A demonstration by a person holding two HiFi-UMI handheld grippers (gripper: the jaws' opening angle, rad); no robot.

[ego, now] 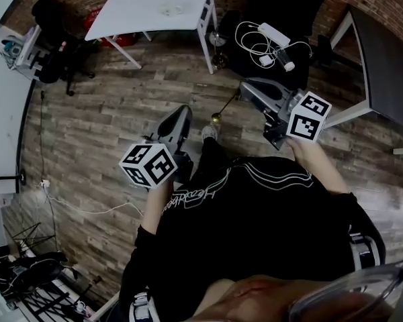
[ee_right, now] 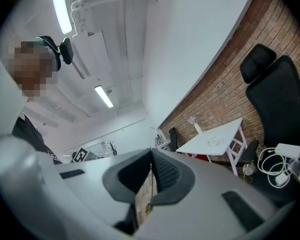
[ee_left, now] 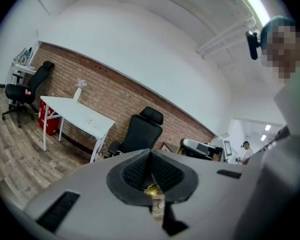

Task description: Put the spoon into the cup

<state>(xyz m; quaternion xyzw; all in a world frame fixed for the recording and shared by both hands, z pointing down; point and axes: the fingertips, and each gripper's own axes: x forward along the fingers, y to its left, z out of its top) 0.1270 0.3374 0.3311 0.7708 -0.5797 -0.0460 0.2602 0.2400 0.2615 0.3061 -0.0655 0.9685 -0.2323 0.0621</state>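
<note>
The spoon seems to be in mid-carry. Right of centre in the head view, the right gripper [ego: 245, 91] has its jaws pressed on the handle end of a thin gold spoon [ego: 226, 106], which hangs over the wooden floor. The left gripper [ego: 183, 111] has its jaws together on nothing. I cannot tell which thing is the cup: a small pale thing [ego: 171, 9] lies on the white table [ego: 138, 15] at the top, and a stemmed vessel [ego: 219, 58] stands by its leg. Next, I judge, comes walking closer and lowering the spoon bowl-first.
</note>
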